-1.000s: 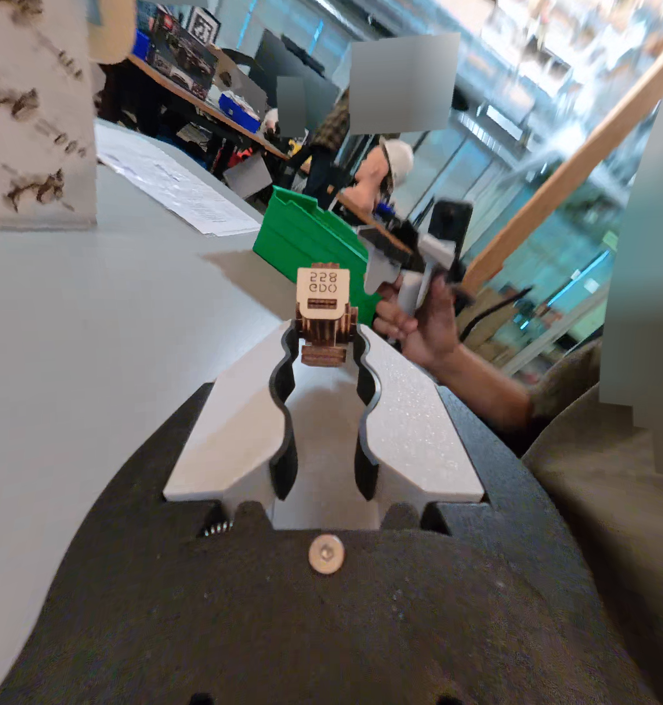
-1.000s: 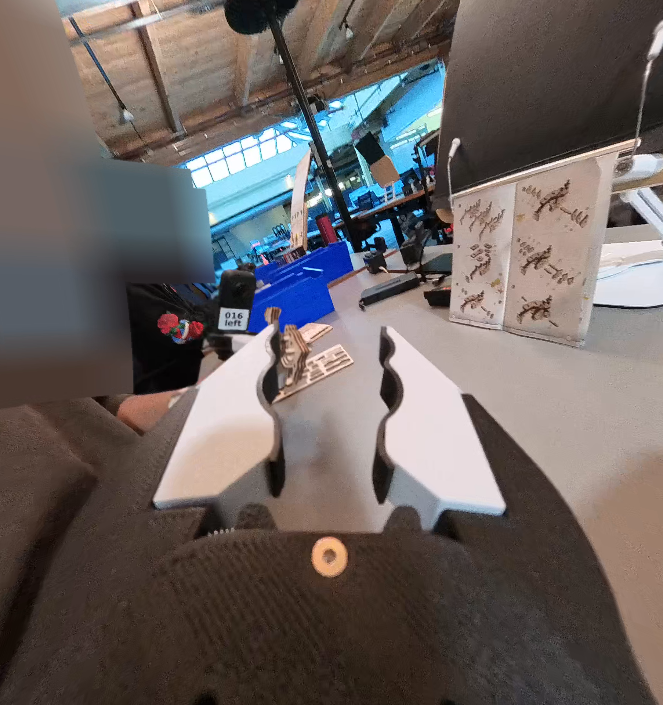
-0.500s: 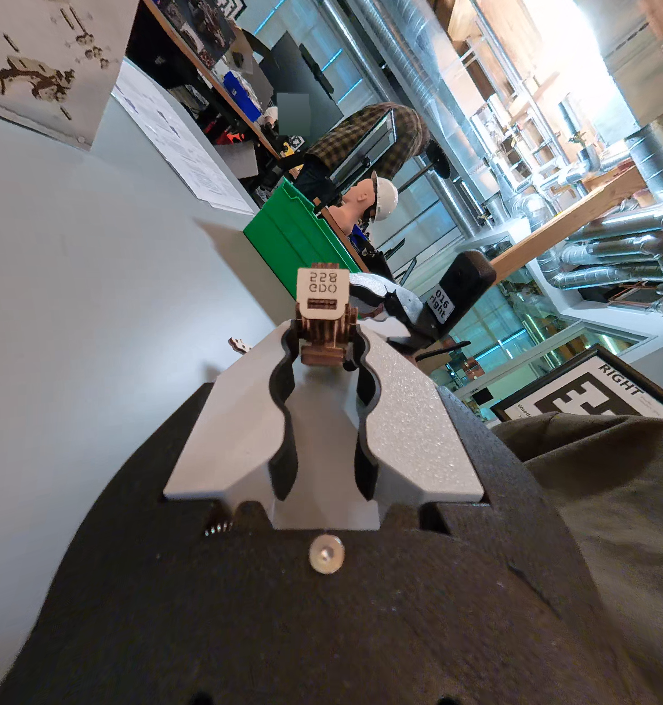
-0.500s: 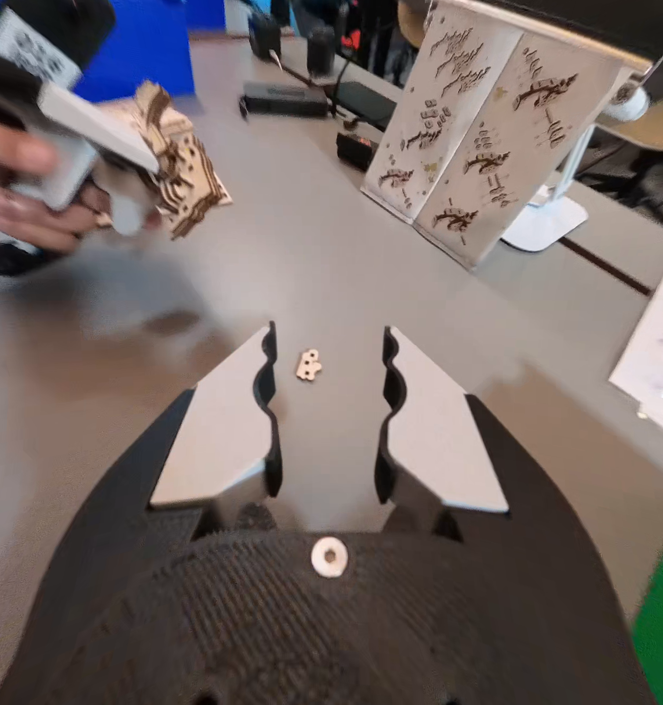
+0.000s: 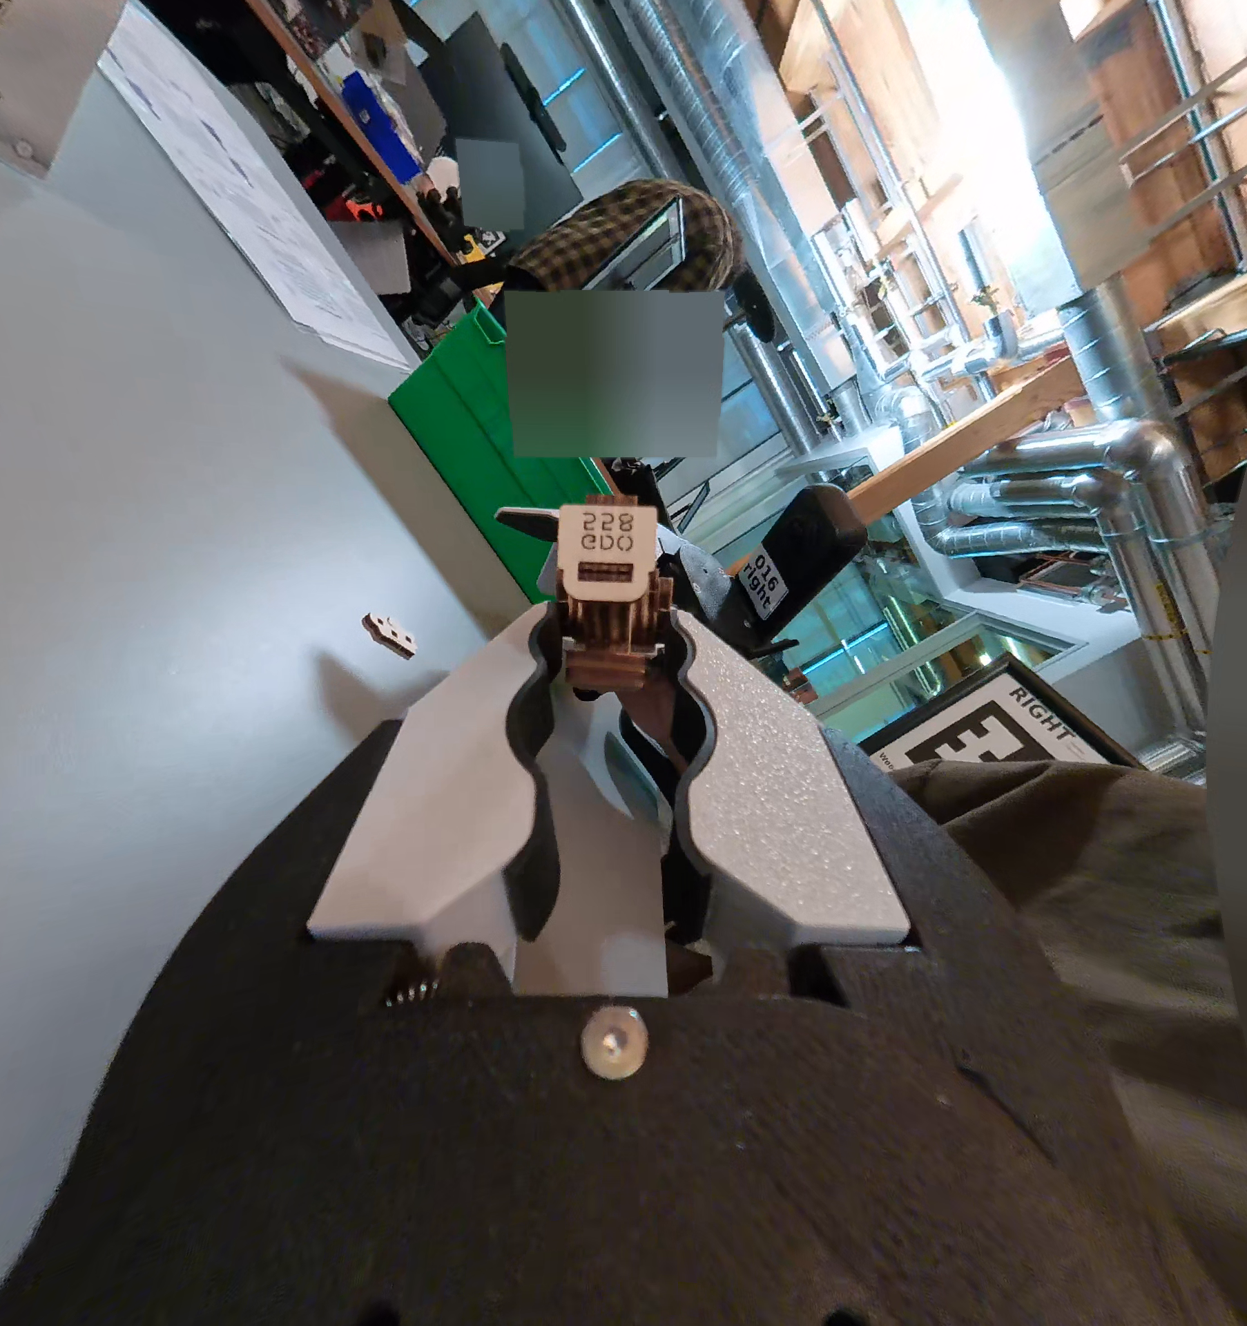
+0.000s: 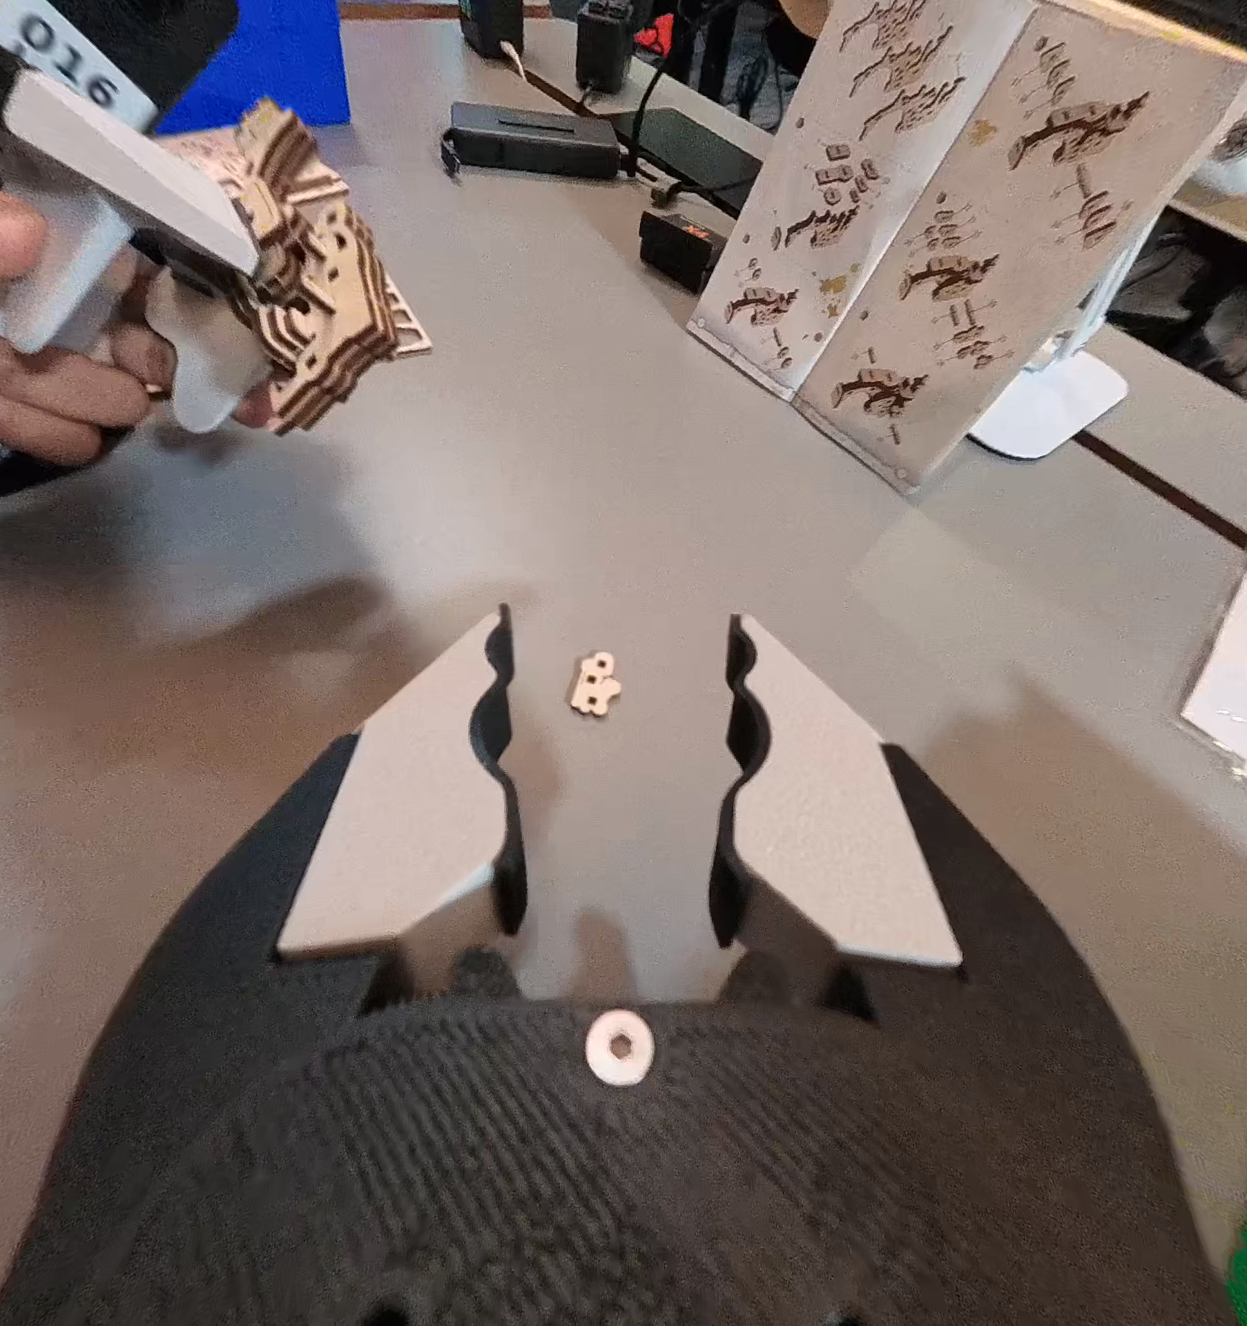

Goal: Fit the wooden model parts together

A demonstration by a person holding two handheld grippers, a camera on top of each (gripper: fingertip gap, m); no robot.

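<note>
My left gripper (image 5: 610,635) is shut on a layered wooden model (image 5: 608,574) and holds it above the grey table (image 5: 140,574). In the right wrist view the same model (image 6: 319,287) shows at upper left, clamped in the left gripper (image 6: 237,316) held by a hand. A small flat wooden piece (image 6: 595,684) lies on the table (image 6: 606,466), between and just below my right gripper's (image 6: 617,621) open, empty fingers. The piece also shows in the left wrist view (image 5: 389,634), left of the model.
A folded instruction sheet (image 6: 929,251) stands at the back right, beside a white stand base (image 6: 1051,402). Black devices (image 6: 534,147) and a blue bin (image 6: 276,57) lie at the back. A green bin (image 5: 477,445) and paper sheets (image 5: 247,179) sit on the table's right side. The small flat wooden piece (image 6: 595,684) sits 6 centimeters or so from the ends of my right fingers.
My right gripper swung down from level to hover over the small piece, then came closer to it, still open. My left gripper tilted and kept hold of the model.
</note>
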